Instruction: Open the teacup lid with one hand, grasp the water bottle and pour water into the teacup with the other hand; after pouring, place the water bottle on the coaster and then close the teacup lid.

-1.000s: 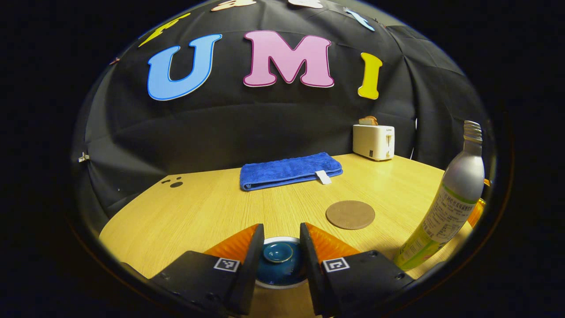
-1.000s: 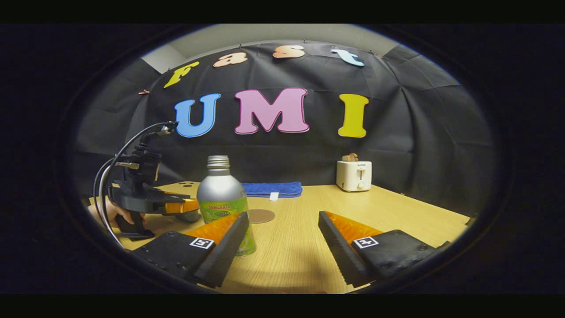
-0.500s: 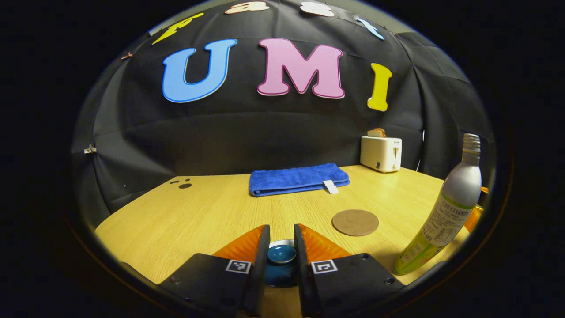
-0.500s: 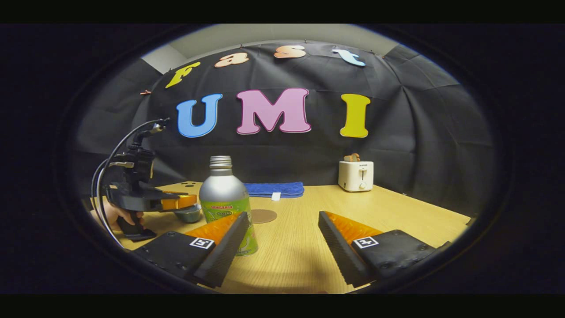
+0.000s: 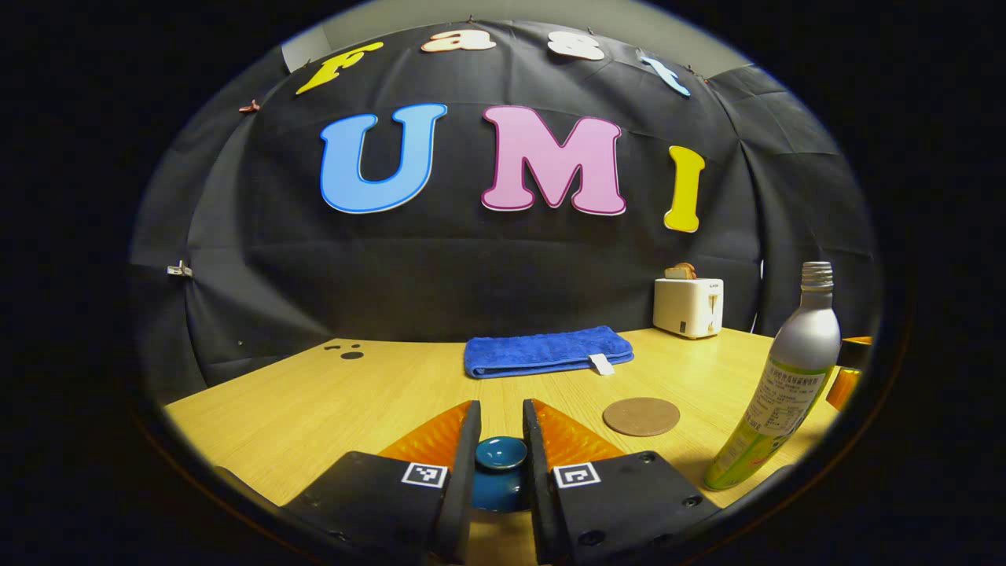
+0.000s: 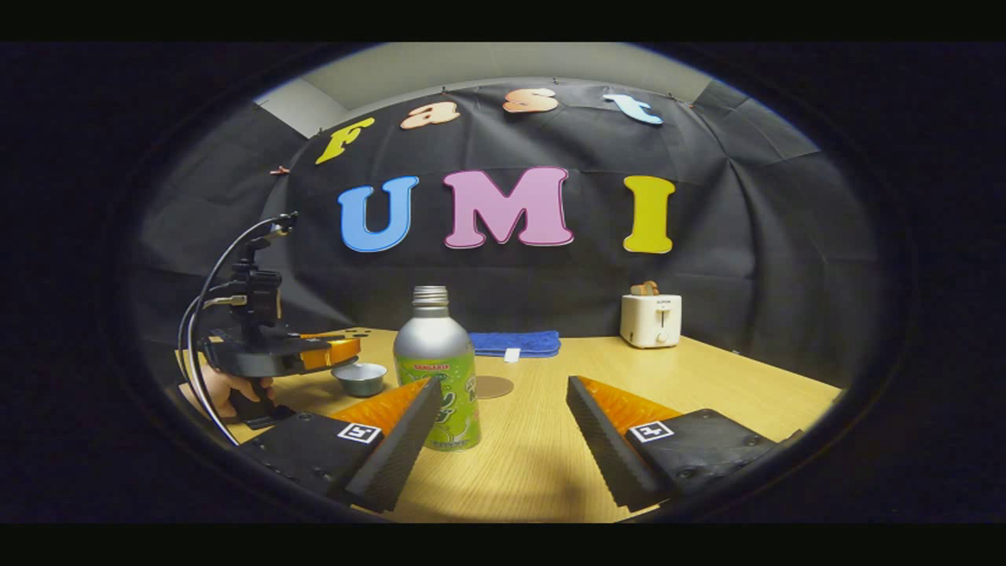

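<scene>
The blue teacup lid is held by its knob between the fingers of my left gripper, which is shut on it and raised above the table. In the right gripper view that left gripper hovers over the uncovered teacup, a hand holding it. The silver and green water bottle stands upright, just ahead of the left finger of my right gripper, which is open and holds nothing. The bottle also stands at the right of the left gripper view. The round brown coaster lies flat behind it.
A folded blue towel lies at the back of the wooden table. A white toaster with toast stands at the back right. The black cloth wall closes the far side.
My left gripper closed on the lid's knob and lifted the lid off the teacup. My right gripper stayed open and shifted, so the bottle now sits closer to the middle of its view.
</scene>
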A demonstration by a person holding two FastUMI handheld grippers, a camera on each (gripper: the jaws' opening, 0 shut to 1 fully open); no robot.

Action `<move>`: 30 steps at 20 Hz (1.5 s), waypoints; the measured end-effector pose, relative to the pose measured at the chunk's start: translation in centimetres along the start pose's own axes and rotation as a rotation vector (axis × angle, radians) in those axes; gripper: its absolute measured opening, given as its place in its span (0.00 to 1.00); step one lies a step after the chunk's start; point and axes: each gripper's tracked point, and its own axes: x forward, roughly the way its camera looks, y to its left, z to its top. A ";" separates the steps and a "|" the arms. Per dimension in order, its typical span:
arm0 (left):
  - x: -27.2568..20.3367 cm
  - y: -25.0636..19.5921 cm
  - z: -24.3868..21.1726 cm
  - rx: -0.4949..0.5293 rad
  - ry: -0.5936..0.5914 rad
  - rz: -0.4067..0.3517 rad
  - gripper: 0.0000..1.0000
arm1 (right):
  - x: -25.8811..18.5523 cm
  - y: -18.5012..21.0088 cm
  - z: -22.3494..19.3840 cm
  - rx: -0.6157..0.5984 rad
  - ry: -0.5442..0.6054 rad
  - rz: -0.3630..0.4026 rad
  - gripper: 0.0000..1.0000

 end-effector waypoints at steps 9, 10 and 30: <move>-1.3 5.2 -0.2 -0.012 -0.021 0.036 0.35 | 1.1 3.1 -0.5 0.008 0.030 0.079 0.99; -1.3 5.7 0.0 -0.012 -0.023 0.041 0.35 | 1.3 3.3 -0.4 0.007 0.032 0.079 0.98; -0.7 7.3 -0.3 -0.011 -0.027 -0.009 0.35 | 9.5 5.4 -1.0 0.005 0.033 0.035 0.89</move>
